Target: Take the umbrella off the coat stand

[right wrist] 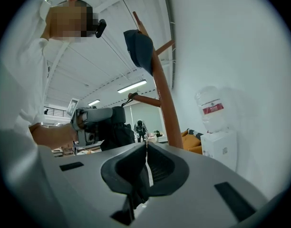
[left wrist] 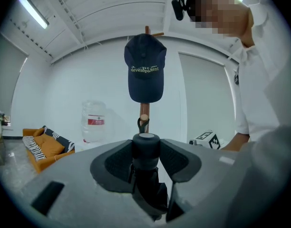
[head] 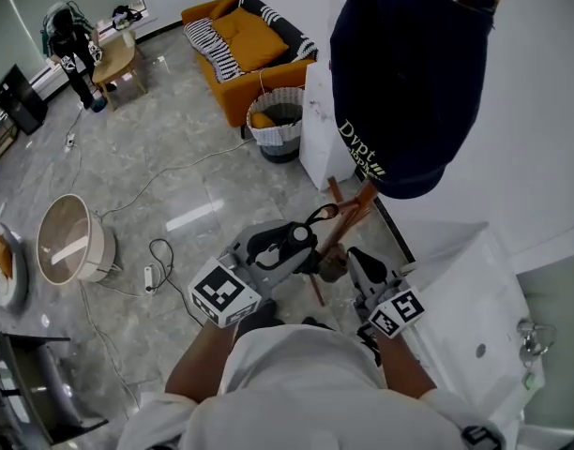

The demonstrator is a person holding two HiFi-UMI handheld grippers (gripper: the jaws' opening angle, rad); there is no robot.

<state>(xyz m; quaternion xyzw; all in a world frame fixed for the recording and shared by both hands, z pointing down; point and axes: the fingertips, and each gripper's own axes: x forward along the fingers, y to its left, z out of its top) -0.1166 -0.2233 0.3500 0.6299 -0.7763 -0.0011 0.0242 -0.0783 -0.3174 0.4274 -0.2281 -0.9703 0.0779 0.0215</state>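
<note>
umbrella (left wrist: 146, 141) clamped in left gripper (head: 304, 244), canopy hidden, right gripper (right wrist: 145, 148) closed empty, cap (head: 409, 73) hiding coat stand (right wrist: 165, 113) top

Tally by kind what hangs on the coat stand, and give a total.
Cap: 1
Umbrella, its strap looped on a peg: 1
Total: 2

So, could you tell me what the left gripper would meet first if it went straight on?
Probably the coat stand's pole, just below the cap: it sits dead ahead of the left gripper and the umbrella it grips, though depth is unclear.
</note>
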